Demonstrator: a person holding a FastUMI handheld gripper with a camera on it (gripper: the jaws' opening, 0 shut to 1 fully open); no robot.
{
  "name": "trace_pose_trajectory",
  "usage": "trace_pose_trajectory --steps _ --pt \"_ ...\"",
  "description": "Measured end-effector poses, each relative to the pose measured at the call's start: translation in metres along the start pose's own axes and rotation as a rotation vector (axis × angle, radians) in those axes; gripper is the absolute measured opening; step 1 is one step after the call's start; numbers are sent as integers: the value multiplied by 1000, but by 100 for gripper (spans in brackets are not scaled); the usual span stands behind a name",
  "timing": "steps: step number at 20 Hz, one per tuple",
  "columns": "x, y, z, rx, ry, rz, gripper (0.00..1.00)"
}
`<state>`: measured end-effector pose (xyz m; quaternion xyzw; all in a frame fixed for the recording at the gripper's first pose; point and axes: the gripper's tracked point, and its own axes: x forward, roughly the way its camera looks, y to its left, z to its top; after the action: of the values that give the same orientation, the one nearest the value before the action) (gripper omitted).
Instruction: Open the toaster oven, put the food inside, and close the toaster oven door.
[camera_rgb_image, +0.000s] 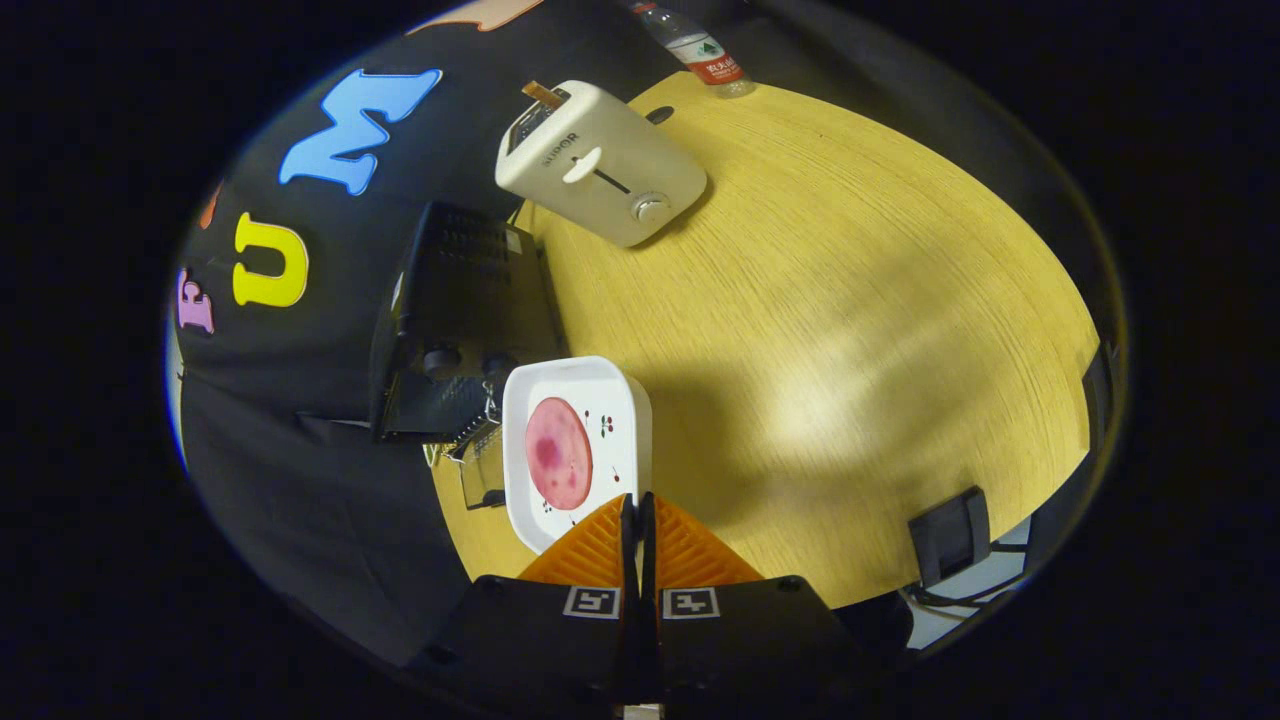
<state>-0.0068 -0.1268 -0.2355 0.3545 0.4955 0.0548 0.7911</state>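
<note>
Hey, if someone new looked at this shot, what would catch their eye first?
Probably the white plate with a round pink slice of food, pinched at its near rim by the tongs, whose fingers are closed on it. Next, the black toaster oven just beside the plate, its door hanging open. Beyond them a white pop-up toaster stands on the wooden table, with a water bottle at the far edge.

Plate (575, 440) rim nearest the gripper (638, 505) hiding behind the closed fingertips, grip on it not telling, oven (450, 320) interior lying in shadow beyond the plate, bottle (700, 50) top getting cut off far ahead, toaster (600, 165) lettering blurring
</note>
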Motion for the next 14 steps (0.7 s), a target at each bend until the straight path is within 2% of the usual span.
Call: trace_pose_trajectory --steps 7,14 --pt "2 68 -61 32 -68 78 1" --pt "33 126 -100 63 -115 102 1"
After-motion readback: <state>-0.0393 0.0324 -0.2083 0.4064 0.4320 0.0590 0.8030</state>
